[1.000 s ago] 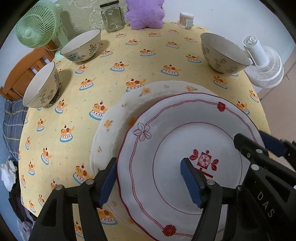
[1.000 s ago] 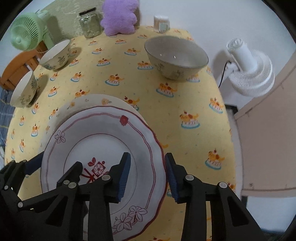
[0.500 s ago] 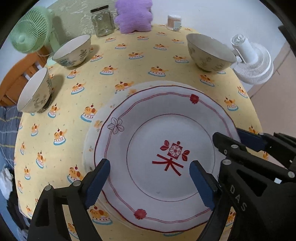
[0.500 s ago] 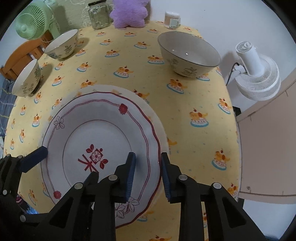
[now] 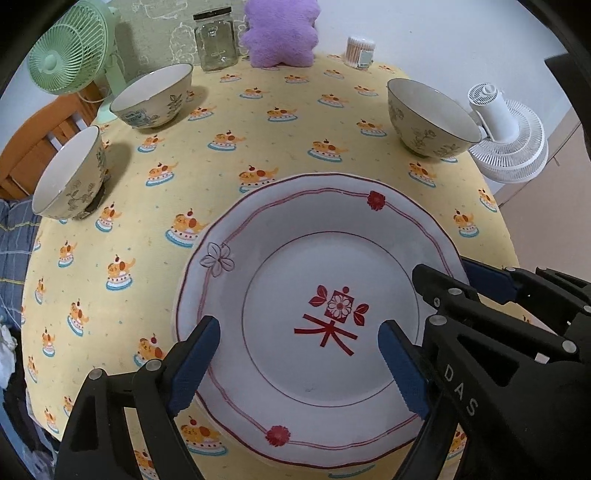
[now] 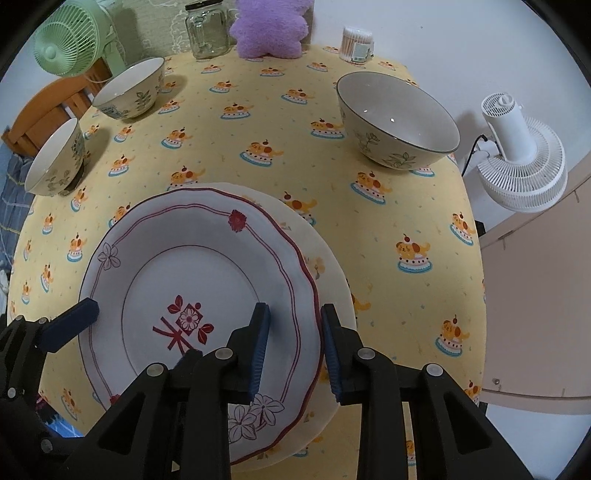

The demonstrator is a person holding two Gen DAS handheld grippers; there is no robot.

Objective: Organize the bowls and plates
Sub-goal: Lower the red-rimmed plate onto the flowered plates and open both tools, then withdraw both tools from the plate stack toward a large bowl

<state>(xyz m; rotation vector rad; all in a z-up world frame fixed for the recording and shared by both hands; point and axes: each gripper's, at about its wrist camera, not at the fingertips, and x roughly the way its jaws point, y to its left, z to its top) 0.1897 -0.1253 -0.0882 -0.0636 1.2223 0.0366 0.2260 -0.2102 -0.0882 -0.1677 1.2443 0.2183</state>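
Observation:
A white plate with red trim (image 5: pixel 317 317) (image 6: pixel 199 295) lies on a cream flowered plate (image 6: pixel 332 280) near the table's front edge. My left gripper (image 5: pixel 299 362) is open and hovers above the red-trimmed plate. My right gripper (image 6: pixel 295 347) is open, its jaws on either side of that plate's right rim, not clamped. Three floral bowls stand apart: one at the right (image 5: pixel 428 118) (image 6: pixel 397 118), one at the back left (image 5: pixel 153 98) (image 6: pixel 129 90), one at the far left (image 5: pixel 70 173) (image 6: pixel 55 162).
A yellow patterned tablecloth (image 5: pixel 280 140) covers the table. At the back stand a glass jar (image 5: pixel 216 38), a purple plush (image 5: pixel 280 31), a cotton swab box (image 5: pixel 360 51) and a green fan (image 5: pixel 70 51). A white fan (image 5: pixel 506 136) sits off the right edge.
The red-trimmed plate has come down flat and centred on the cream plate. My right gripper has opened off its rim. Both grippers have pulled back a little.

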